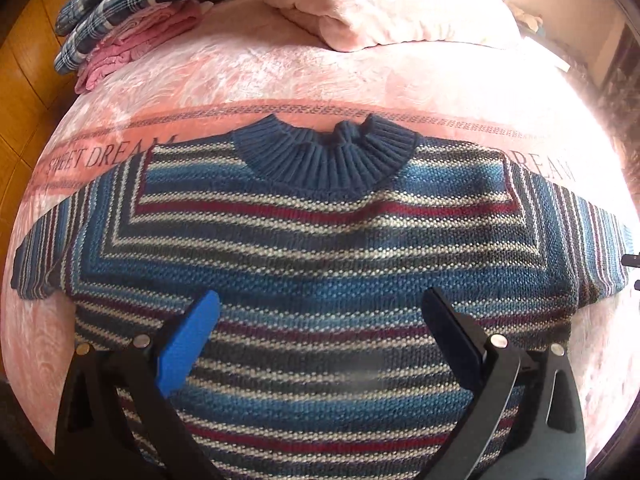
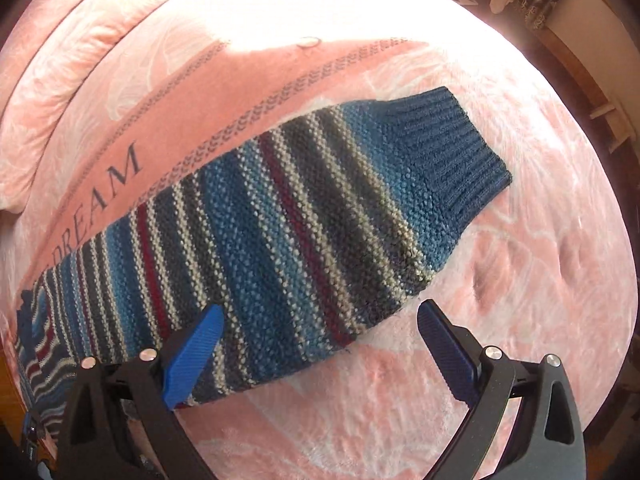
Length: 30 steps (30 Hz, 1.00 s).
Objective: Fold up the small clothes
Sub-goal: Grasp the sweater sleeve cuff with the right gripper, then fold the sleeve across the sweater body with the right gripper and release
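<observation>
A striped knit sweater (image 1: 320,248) is lying flat and face up on a pink bedspread (image 1: 280,76), sleeves spread to both sides. The left gripper (image 1: 320,312) is hovering over the sweater's body, jaws spread wide and holding nothing. The right gripper (image 2: 320,320) is poised above one outstretched sleeve (image 2: 280,216), jaws likewise apart. Folded clothes (image 1: 132,16) are sitting near the bed's far corner.

We see a pink bedspread (image 1: 320,80) carrying a striped sweater (image 1: 320,248) at centre, folded clothes (image 1: 132,28) at ten o'clock, a pink quilt (image 1: 392,12) at one.
</observation>
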Available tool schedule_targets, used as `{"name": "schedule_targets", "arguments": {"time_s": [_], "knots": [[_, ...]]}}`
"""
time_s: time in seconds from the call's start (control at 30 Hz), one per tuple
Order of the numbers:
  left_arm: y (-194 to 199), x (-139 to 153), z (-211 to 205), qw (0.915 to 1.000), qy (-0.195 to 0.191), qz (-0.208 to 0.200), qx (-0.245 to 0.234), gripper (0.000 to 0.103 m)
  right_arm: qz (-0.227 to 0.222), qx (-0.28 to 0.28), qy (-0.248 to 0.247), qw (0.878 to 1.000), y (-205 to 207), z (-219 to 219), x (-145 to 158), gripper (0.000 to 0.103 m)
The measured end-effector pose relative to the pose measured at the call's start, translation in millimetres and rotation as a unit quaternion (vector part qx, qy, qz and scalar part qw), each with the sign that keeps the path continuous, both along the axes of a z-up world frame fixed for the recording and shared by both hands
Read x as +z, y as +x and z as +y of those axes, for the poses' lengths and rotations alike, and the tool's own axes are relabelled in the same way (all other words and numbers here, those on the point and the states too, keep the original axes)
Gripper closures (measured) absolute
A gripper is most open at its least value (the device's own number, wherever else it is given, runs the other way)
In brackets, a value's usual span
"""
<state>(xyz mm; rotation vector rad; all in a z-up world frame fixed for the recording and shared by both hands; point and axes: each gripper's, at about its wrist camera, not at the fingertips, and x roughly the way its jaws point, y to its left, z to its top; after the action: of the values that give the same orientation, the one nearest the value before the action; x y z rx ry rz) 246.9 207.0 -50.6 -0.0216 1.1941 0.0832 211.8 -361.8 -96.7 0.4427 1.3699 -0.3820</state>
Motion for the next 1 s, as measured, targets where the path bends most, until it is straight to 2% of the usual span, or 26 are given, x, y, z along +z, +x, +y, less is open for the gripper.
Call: {"name": "schedule_targets", "arguments": {"time_s": [0.17, 0.23, 0.27, 0.3, 0.33, 0.37, 0.4, 0.43, 0.47, 0.5, 0.57, 0.67, 0.73, 0.9, 1.0], "knots": [[4, -10, -4, 0.9998, 0.011, -0.001, -0.016, 0.003, -0.013, -0.053, 0.052, 0.997, 0, -40, -31, 0.006], [7, -12, 3, 1.0, 0.008, 0.002, -0.005, 0.003, -0.025, -0.052, 0.039, 0.998, 6, -48, -32, 0.008], [9, -13, 8, 1.0, 0.005, 0.003, 0.003, 0.003, -0.028, -0.051, 0.032, 0.998, 13, -55, -35, 0.013], [10, -13, 12, 0.9999, 0.002, 0.004, 0.011, 0.003, -0.038, -0.049, 0.029, 0.998, 33, -66, -41, 0.021], [11, -13, 17, 0.9998, 0.0, 0.004, 0.018, 0.003, -0.04, -0.049, 0.023, 0.998, 41, -63, -39, 0.026], [12, -13, 21, 0.9997, -0.001, 0.005, 0.022, 0.003, -0.042, -0.048, 0.017, 0.998, 44, -60, -37, 0.034], [13, -12, 24, 0.9997, -0.002, 0.006, 0.025, 0.003, -0.046, -0.045, 0.01, 0.998, 45, -58, -34, 0.049], [13, -12, 28, 0.9996, -0.003, 0.008, 0.028, 0.003, -0.048, -0.041, 0.004, 0.998, 39, -39, -21, 0.06], [14, -12, 32, 0.9994, -0.006, 0.011, 0.033, 0.003, -0.056, -0.039, 0.014, 0.998, 46, -31, -13, 0.082], [14, -11, 37, 0.9991, -0.011, 0.013, 0.039, 0.003, -0.07, -0.043, 0.037, 0.996, 50, -27, -6, 0.09], [15, -12, 45, 0.9984, -0.021, 0.02, 0.049, 0.004, -0.091, -0.045, 0.057, 0.993, 51, -21, 8, 0.09], [17, -13, 53, 0.9977, -0.024, 0.033, 0.054, 0.004, -0.1, -0.015, 0.054, 0.993, 50, 5, 31, 0.09], [16, -12, 57, 0.9976, -0.025, 0.033, 0.055, 0.004, -0.106, 0.003, 0.07, 0.992, 40, 28, 43, 0.09], [16, -6, 64, 0.9972, -0.034, 0.034, 0.058, 0.004, -0.126, 0.079, 0.129, 0.98, 20, 118, 66, 0.09], [17, 1, 65, 0.9961, -0.056, 0.029, 0.062, 0.004, -0.12, 0.132, 0.141, 0.974, 19, 184, 74, 0.09]]}}
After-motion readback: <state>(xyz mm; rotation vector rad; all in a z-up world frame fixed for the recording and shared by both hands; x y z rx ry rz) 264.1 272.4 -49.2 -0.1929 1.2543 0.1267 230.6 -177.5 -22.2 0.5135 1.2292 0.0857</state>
